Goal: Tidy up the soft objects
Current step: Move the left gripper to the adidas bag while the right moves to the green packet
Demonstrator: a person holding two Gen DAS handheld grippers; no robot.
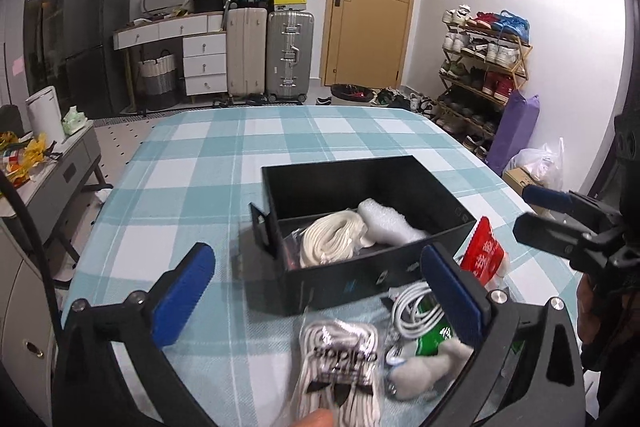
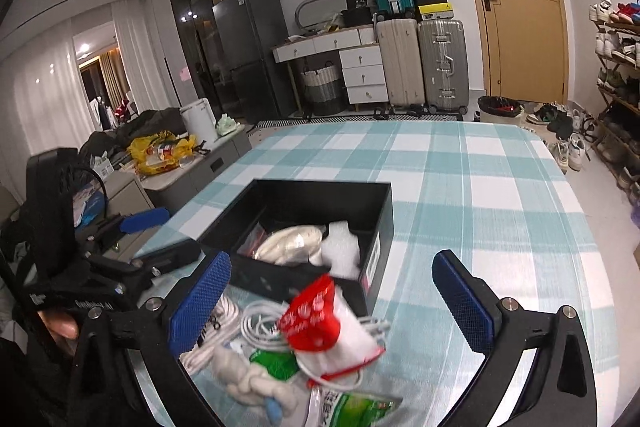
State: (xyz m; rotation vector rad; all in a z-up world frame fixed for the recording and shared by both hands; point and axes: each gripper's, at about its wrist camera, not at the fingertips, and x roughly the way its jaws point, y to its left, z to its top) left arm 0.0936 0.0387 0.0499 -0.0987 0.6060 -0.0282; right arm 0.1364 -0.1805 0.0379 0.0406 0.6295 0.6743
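Between my wide-open, empty left gripper [image 1: 316, 291] fingers, I'm eyeing the limp bagged white shoelace bundle [image 1: 340, 363] (slippery wrap) lying beside the black cardboard box [image 1: 352, 279]; I'm pinching its middle.

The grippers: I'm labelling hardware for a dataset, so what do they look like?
Both the left gripper and the right gripper have black angular frames with silver bolts and two fingers faced with textured blue pads. White lettering marks the left one's body, illegible here.
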